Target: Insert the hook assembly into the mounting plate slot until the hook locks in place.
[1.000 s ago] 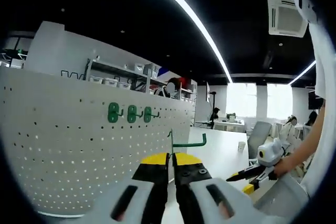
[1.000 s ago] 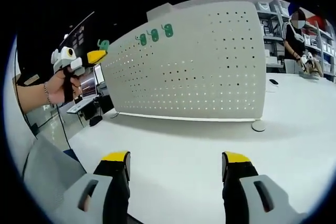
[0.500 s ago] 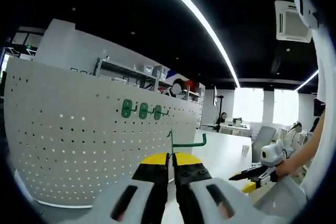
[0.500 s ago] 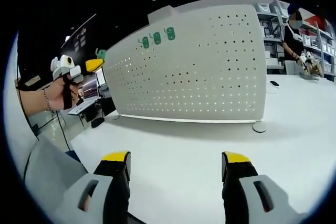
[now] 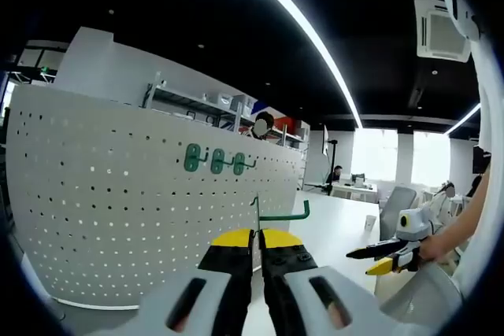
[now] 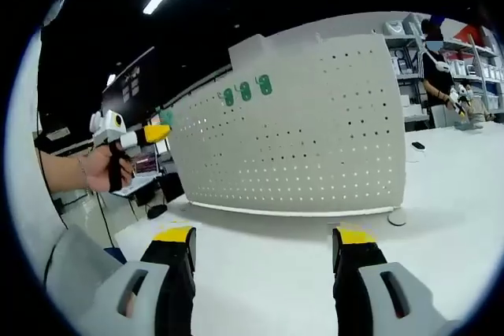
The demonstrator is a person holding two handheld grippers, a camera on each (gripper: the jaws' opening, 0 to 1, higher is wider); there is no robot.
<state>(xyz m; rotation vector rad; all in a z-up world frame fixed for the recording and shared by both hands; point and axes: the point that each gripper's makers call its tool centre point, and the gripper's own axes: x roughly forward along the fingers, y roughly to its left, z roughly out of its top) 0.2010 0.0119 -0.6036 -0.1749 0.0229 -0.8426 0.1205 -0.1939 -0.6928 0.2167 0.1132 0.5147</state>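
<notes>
While the left gripper (image 5: 256, 253) pinches the green hook (image 5: 279, 214), aim its back squarely at a pegboard (image 5: 118, 218) hole beside the mounted hooks (image 5: 216, 160) — the right gripper (image 6: 264, 253) gapes empty.

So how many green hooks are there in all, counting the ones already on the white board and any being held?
Green hooks on the pegboard: 3, in a row
Green hook held in the shut left gripper: 1
Green hooks in the open right gripper: 0
Total: 4
</notes>
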